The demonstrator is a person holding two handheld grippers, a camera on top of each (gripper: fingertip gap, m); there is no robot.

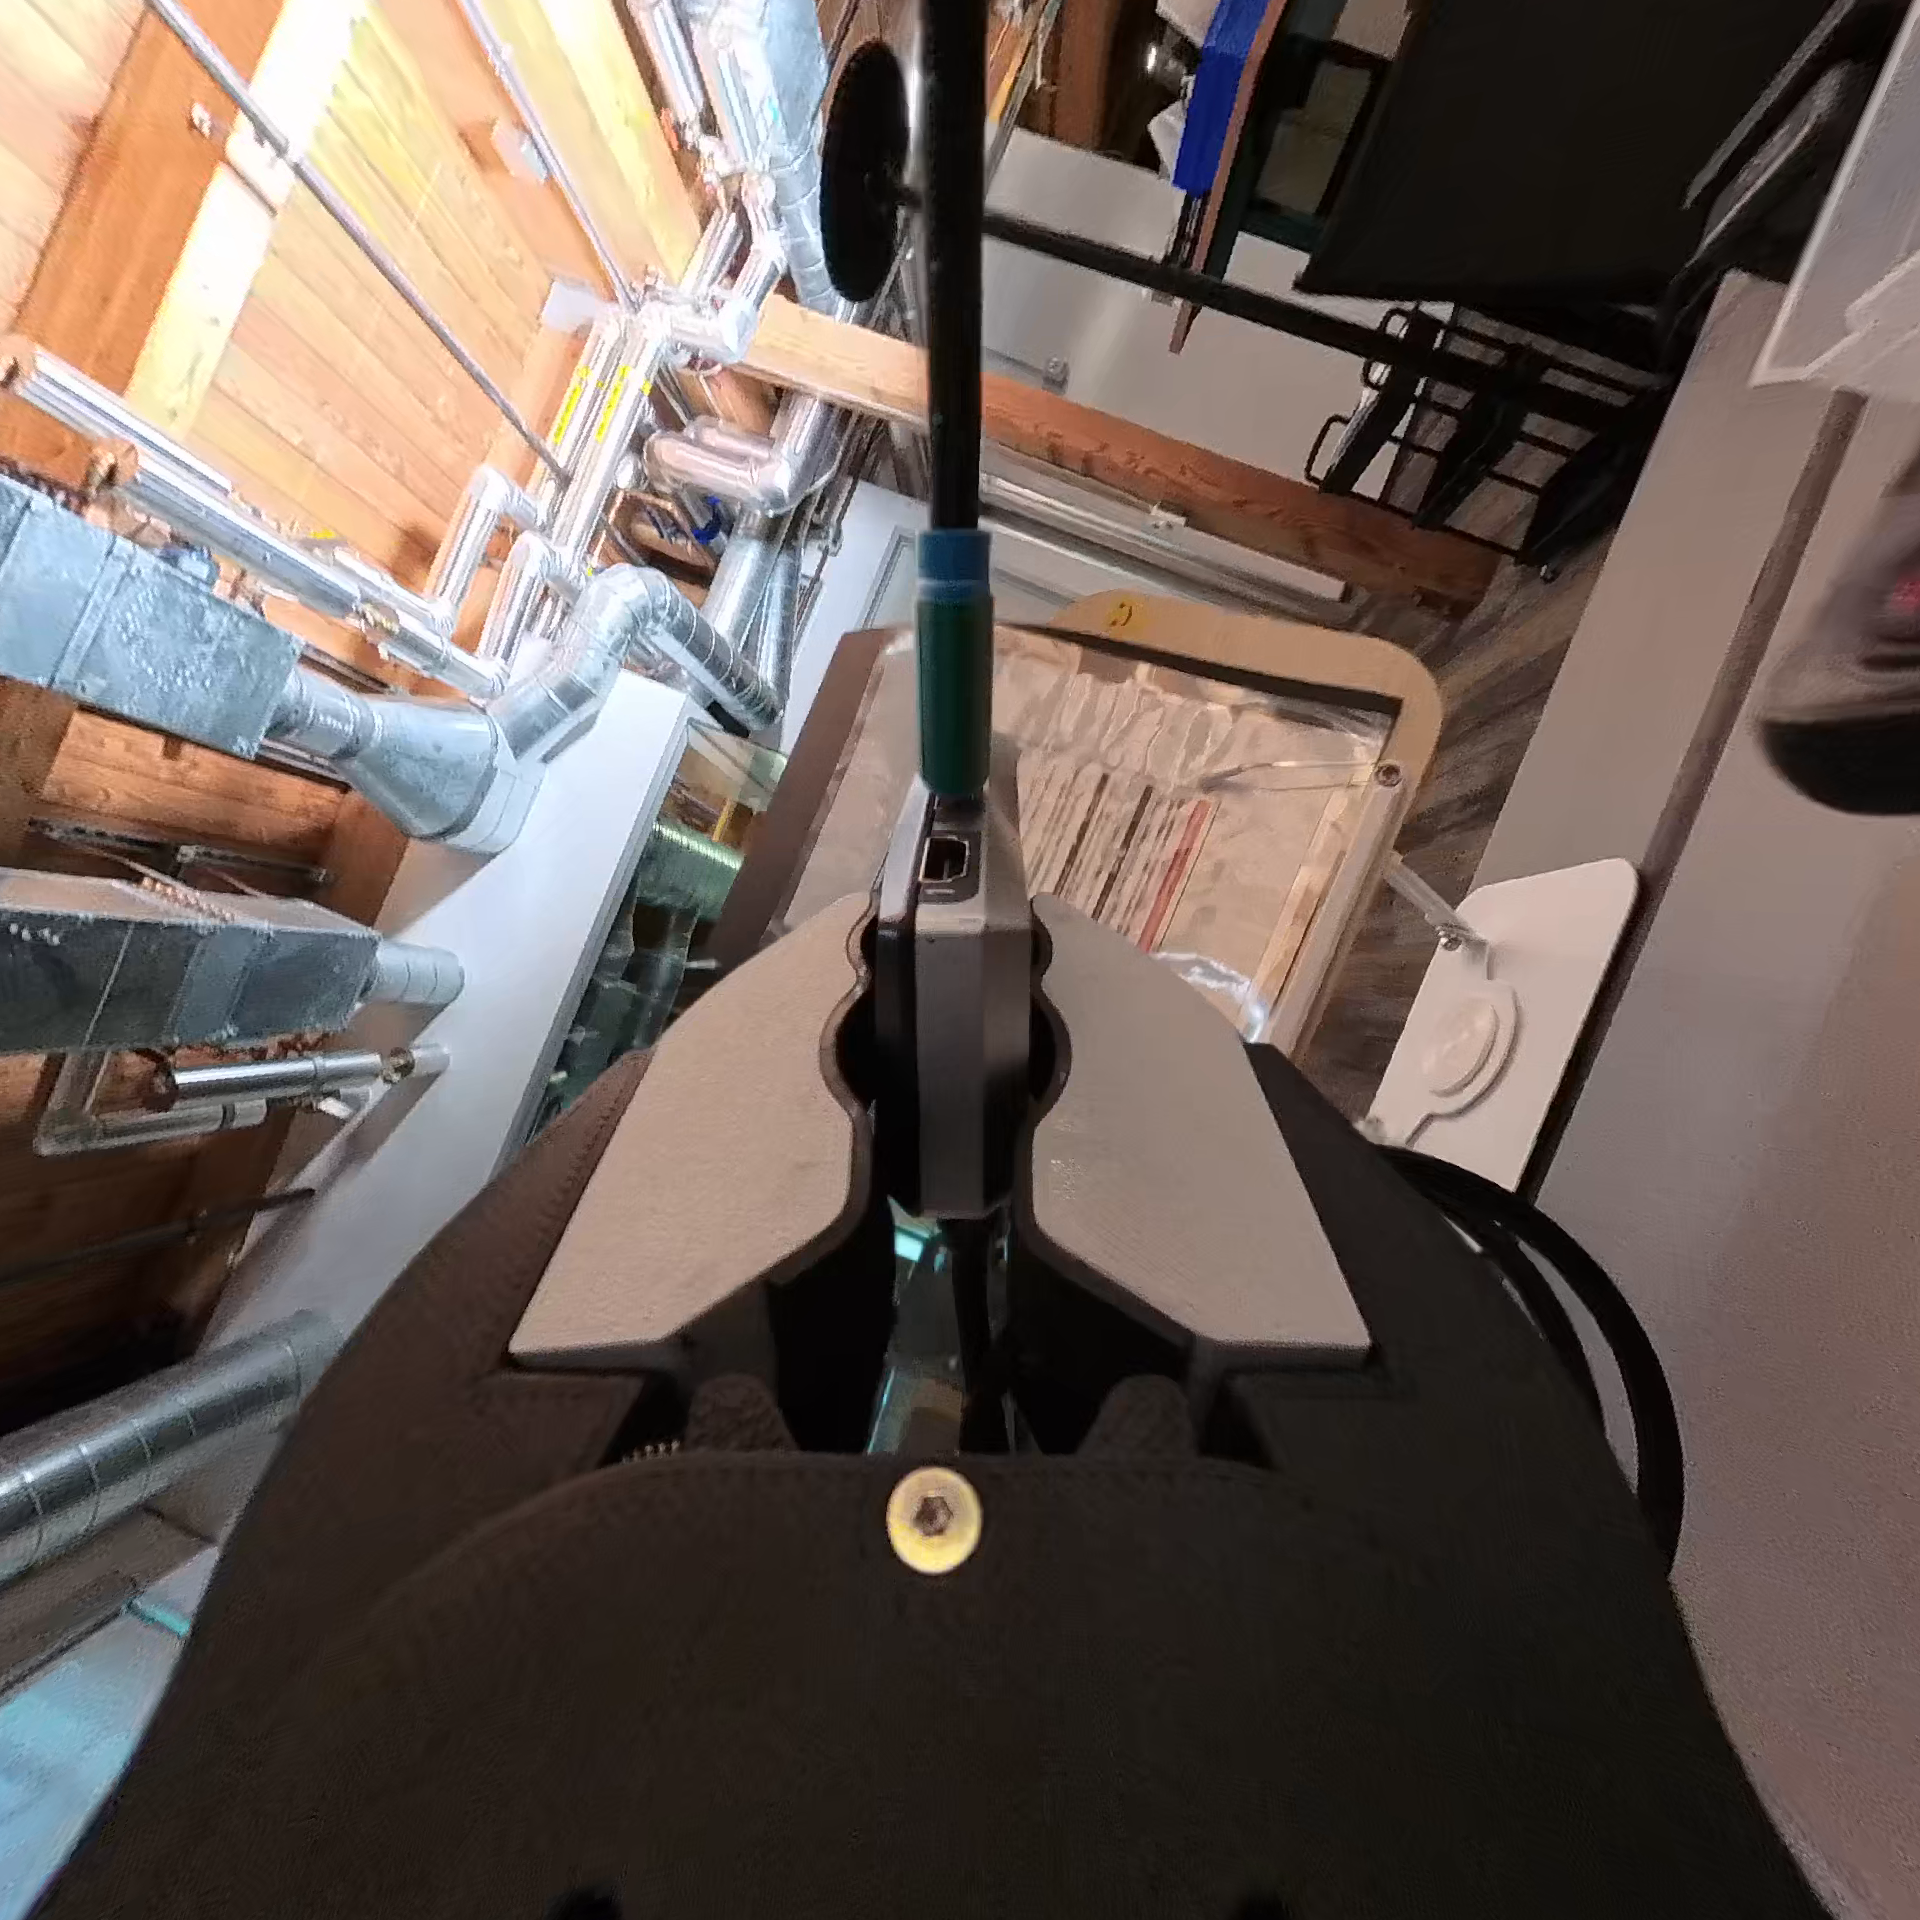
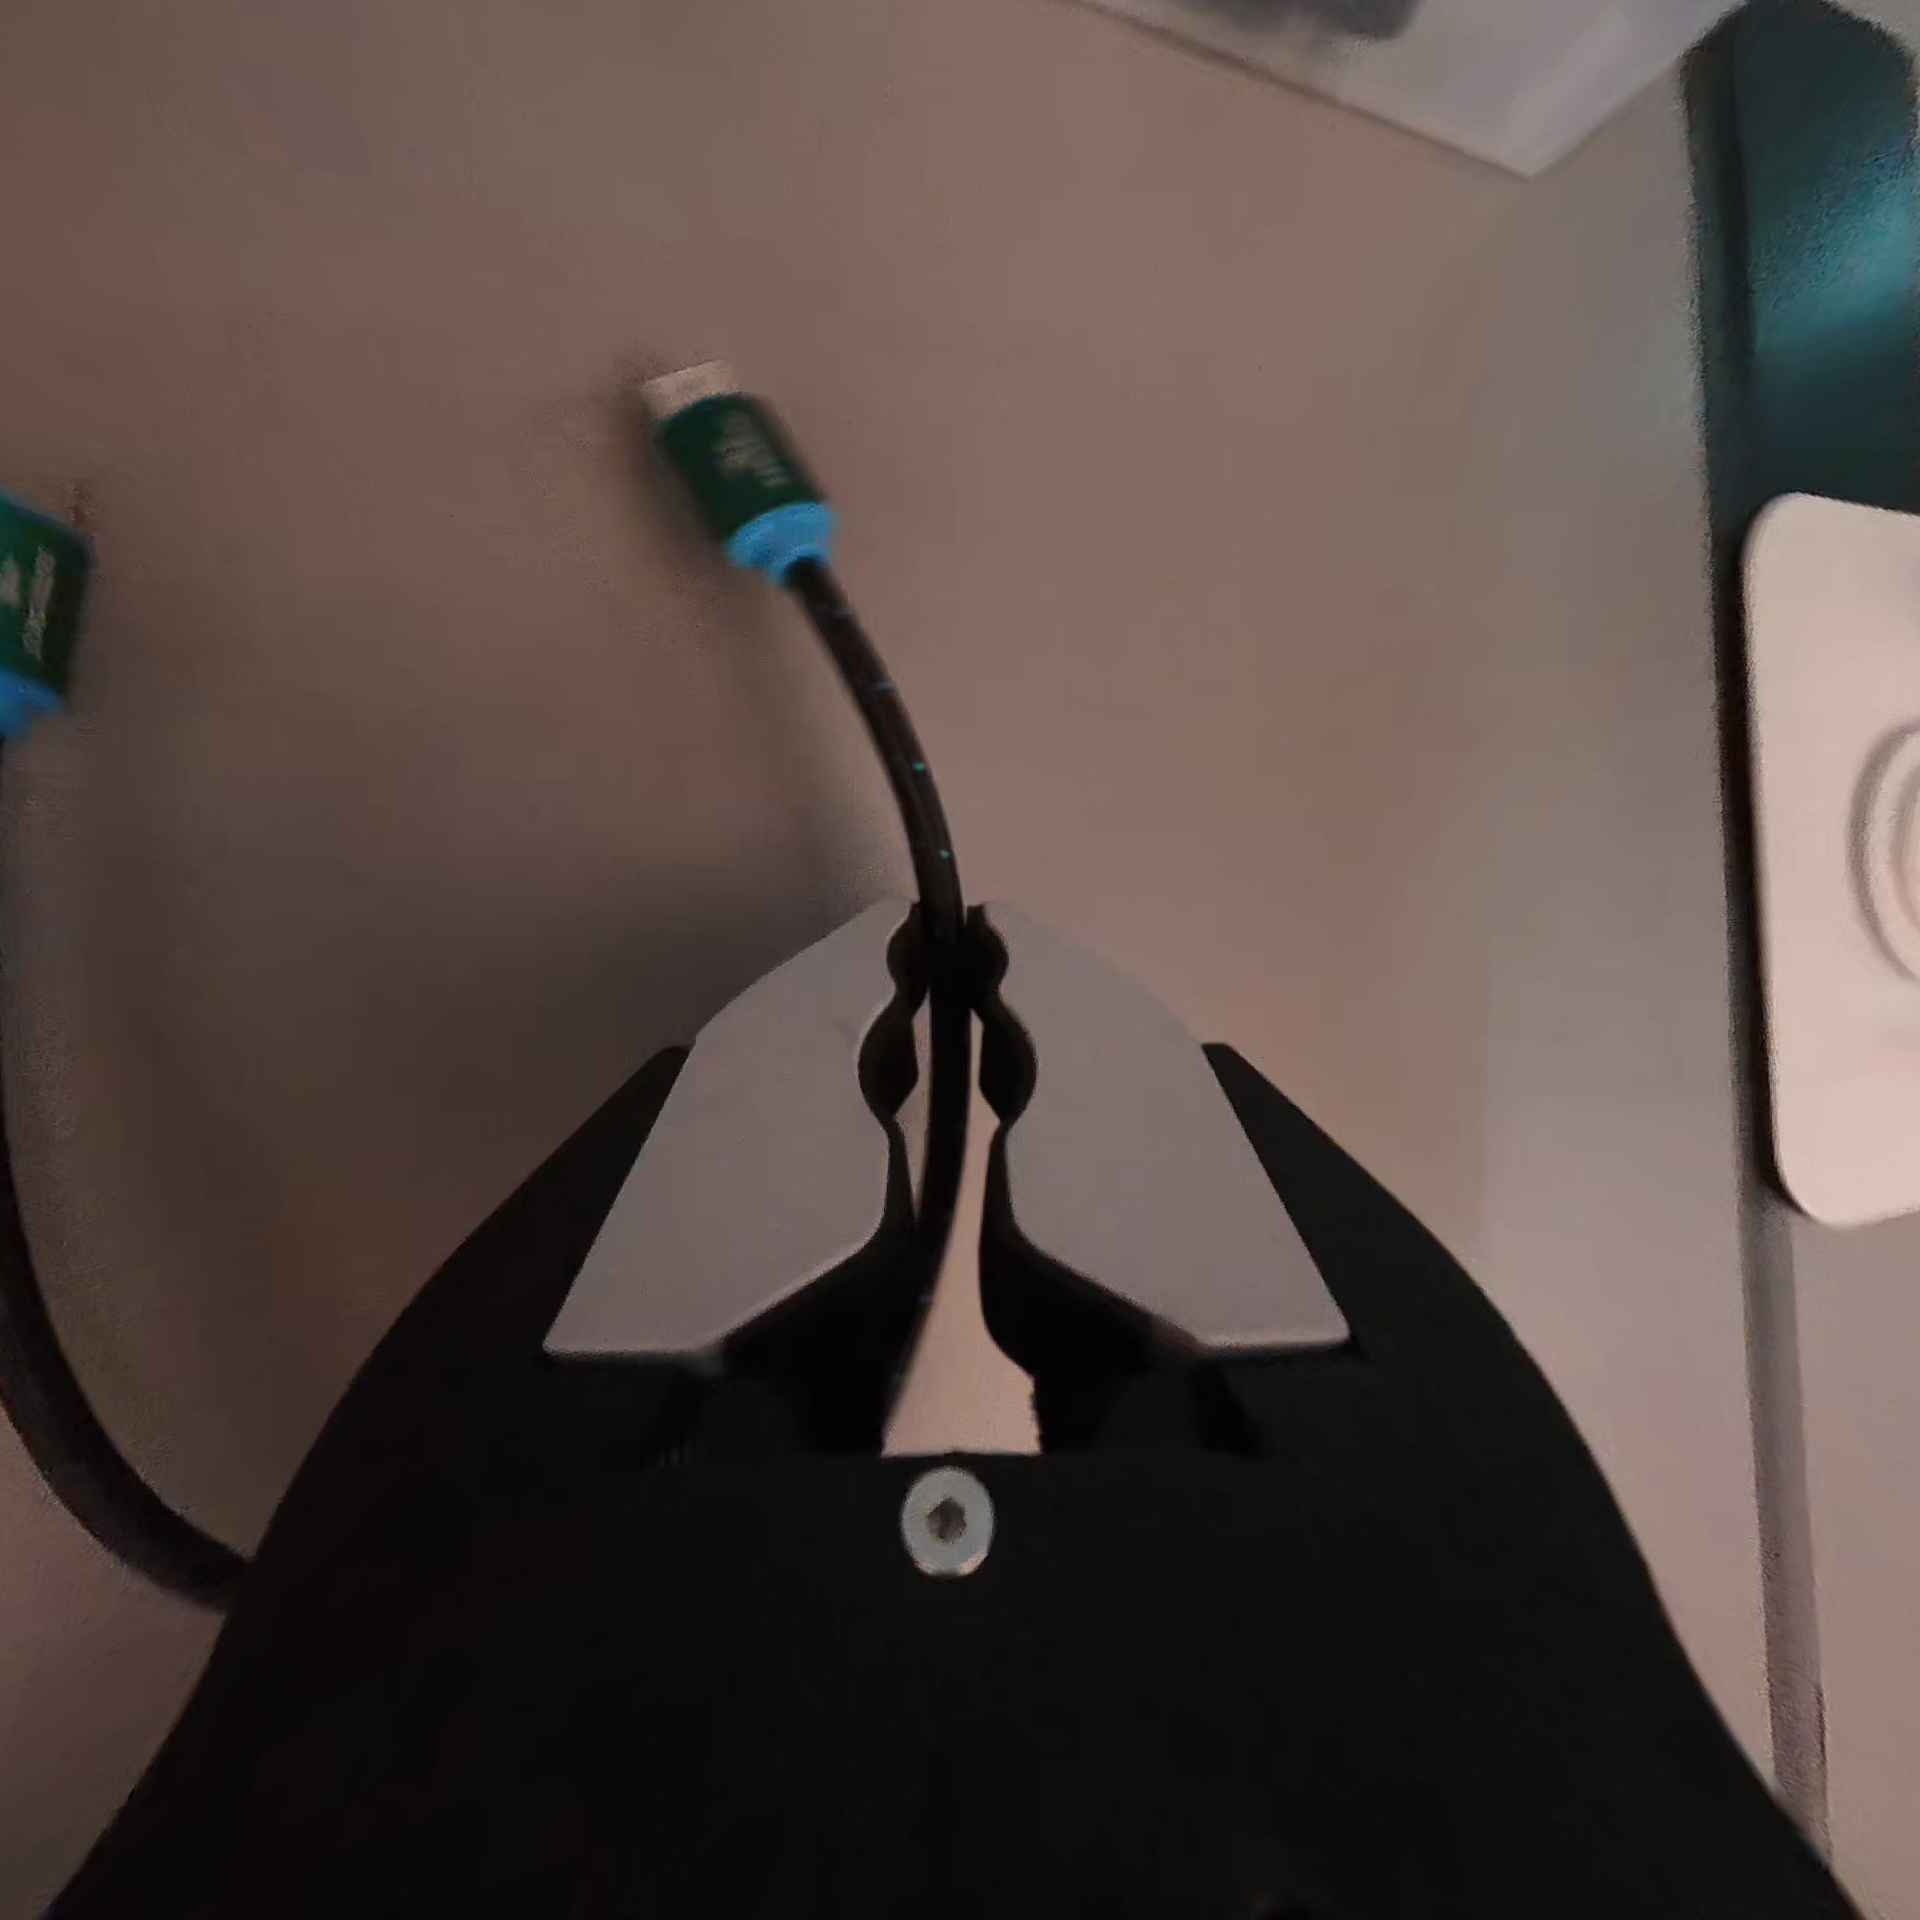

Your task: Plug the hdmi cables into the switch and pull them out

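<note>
Two grippers are at work, and we hold something in each. Nearest us, our left gripper (image 1: 951, 925) has its jaws pinched on the flat dark switch (image 1: 951, 1039), clamping its two broad faces so that its narrow port edge points away from us and stays reachable. We judge this grip is meant to brace the body against the push and pull of plugging. Just past the fingertips an open port (image 1: 943, 858) faces out unused, and beside it, farther along that edge, a green plug (image 1: 951, 686) sits seated in the switch, its black cable (image 1: 951, 260) running straight on from it, away from us, toward a ceiling with silver ducts (image 1: 436, 748).

Our right gripper (image 2: 951, 920) has its jaws pressed together on a braided cable (image 2: 914, 790), not on the connector itself; we think this grip on the cord leaves the head free to swing, which makes aiming it harder. Beyond the tips the cable arches up to the second green plug (image 2: 732, 457), whose bare metal end is out of any socket, over the pale table (image 2: 1247, 520). Off to the left edge a third green connector (image 2: 36, 592) lies with its own cord curling back toward us. Farther right sits a white plate (image 2: 1839, 852)

We judge one cable is in and at least one waits
</note>
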